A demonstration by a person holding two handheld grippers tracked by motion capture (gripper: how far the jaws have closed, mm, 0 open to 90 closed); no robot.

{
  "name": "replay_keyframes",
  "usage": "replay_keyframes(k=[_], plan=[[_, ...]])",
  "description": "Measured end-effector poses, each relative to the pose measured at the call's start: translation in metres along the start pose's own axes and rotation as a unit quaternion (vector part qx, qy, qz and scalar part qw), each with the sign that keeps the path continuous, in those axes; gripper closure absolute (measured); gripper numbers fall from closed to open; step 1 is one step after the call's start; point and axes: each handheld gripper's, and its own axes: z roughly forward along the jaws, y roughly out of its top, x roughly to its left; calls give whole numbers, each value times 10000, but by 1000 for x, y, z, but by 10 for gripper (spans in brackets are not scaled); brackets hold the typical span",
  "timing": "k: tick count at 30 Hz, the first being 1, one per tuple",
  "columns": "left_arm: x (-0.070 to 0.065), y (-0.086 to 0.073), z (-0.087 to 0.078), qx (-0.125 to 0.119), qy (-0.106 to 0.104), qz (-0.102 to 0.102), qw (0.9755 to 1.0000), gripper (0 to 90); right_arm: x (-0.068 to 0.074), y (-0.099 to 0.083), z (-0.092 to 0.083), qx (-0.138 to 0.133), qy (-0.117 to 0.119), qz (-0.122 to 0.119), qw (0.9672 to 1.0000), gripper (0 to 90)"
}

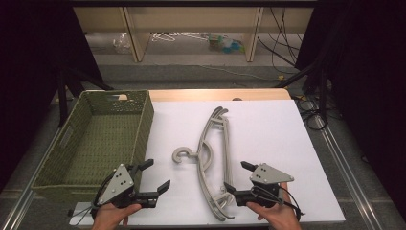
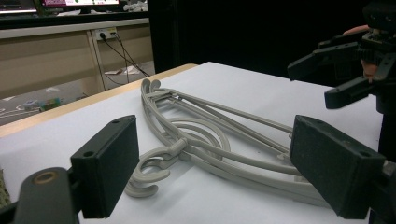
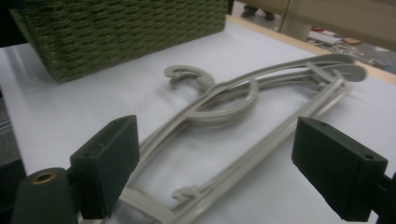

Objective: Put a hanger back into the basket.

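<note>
Currently both grippers stand wide open and hold nothing. The left gripper (image 1: 154,176) hovers near the basket's (image 1: 72,125) front corner; the right gripper (image 1: 237,176) sits just beside the near end of the hangers (image 1: 210,158). These lie stacked on the white sheet (image 1: 277,143), apparently two or three, hooks toward the basket. The basket looks empty. No hanger is lifted yet, so the work appears barely started: grasping and moving all remain.
</note>
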Motion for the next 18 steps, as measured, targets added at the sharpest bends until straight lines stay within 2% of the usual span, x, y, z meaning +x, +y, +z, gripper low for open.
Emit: replay_keyframes(k=[4, 6, 8, 11, 13, 18], plan=[[0, 0, 0, -1, -25, 53, 10000, 155, 10, 1, 10, 187, 235, -82, 9995, 159], [-1, 0, 1, 26, -43, 56, 10000, 155, 13, 3, 13, 223, 233, -154, 9994, 159], [0, 0, 2, -48, -82, 41, 9999, 155, 15, 5, 17, 262, 210, -163, 9993, 162], [0, 0, 1, 29, -49, 51, 10000, 155, 19, 7, 23, 418, 330, -193, 9984, 176], [0, 0, 1, 23, -43, 51, 10000, 155, 19, 8, 25, 412, 301, -261, 9984, 181], [-1, 0, 1, 24, -46, 2, 10000, 155, 19, 13, 37, 816, 385, -390, 9952, 227]])
